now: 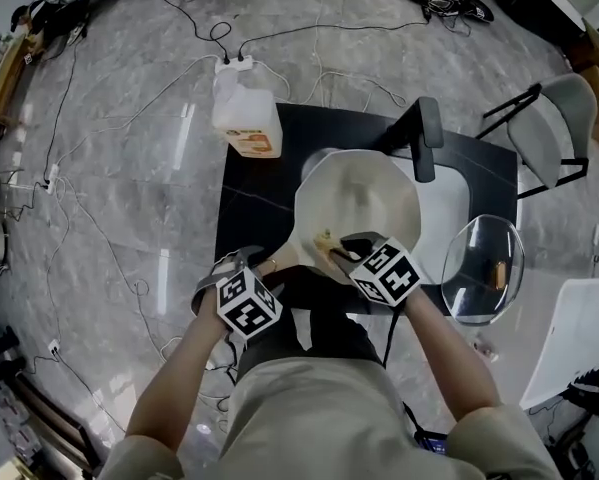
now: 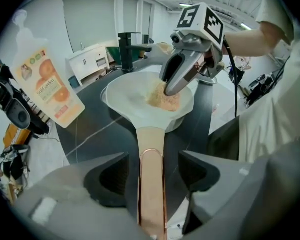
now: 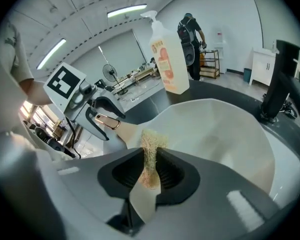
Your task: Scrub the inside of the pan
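Note:
A cream pan (image 1: pixel 364 203) sits over the sink on the black counter, its handle (image 1: pixel 284 258) pointing toward me. My left gripper (image 1: pixel 254 265) is open and straddles the copper-trimmed handle (image 2: pixel 151 174), with a gap on both sides between pads and handle. My right gripper (image 1: pixel 336 248) is shut on a tan fibrous scrub pad (image 3: pixel 151 144) and points down into the pan's near side. From the left gripper view the scrub pad (image 2: pixel 164 99) rests on the pan's inner wall (image 2: pixel 134 101) under the right gripper (image 2: pixel 172 84). The left gripper (image 3: pixel 102 116) shows over the handle end in the right gripper view.
An orange-labelled dispenser bottle (image 1: pixel 247 116) stands at the counter's far left corner. A black faucet (image 1: pixel 424 138) rises behind the pan beside the white sink basin (image 1: pixel 447 218). A glass lid (image 1: pixel 484 268) lies at the right, a grey chair (image 1: pixel 554 128) beyond. Cables trail over the floor.

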{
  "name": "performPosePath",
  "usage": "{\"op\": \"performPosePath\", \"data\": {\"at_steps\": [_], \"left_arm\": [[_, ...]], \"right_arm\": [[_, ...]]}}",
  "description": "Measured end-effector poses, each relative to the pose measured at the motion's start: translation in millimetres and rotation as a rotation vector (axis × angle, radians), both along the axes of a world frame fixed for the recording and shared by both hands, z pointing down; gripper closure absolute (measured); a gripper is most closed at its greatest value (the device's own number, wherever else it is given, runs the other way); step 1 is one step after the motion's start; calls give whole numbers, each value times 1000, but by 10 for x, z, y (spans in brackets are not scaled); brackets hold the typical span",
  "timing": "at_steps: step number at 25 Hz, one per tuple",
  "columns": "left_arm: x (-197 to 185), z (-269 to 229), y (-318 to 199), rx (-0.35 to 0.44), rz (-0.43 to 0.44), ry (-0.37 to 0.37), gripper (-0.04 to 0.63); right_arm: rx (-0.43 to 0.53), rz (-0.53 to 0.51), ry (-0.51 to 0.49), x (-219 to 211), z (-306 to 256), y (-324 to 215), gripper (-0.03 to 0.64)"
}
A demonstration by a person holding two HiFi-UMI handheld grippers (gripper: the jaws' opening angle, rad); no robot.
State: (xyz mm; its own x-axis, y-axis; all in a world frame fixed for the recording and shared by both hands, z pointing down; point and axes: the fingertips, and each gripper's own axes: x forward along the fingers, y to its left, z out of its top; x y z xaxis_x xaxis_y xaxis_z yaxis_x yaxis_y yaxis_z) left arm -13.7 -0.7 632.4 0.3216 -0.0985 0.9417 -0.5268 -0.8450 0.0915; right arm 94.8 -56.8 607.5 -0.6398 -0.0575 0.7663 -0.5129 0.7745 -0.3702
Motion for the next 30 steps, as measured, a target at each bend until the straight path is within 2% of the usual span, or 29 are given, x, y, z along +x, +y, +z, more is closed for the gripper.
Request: {"op": "performPosePath", "data": {"at_steps": [3,8,12,18,23,26,30], "left_arm": [[-19,80,7,-11,-21,-15,293],[-78,196,-24,-7,-38,-60,367],[-48,217,8,-23,-26,-55,425],[-37,236,18,-26,-33,-50,431],[-60,229,6,-27,-26,-64,433],[-55,227,23,-31,-26,-81,434],[-42,238,21,-34,-34,-78,434]], "right_arm": [[-40,-27,13,8,131,60,541],[-102,-76,25,-31,322,170,541],[-104,-119,55,-90,458,198,543],[-107,-103,27,-210,566,36,545],[-25,-112,-24,-360,616,-265,543],[10,-63,-52,-371,649,-481,543],[139,-29,-23,-330,686,-863,543]]}}
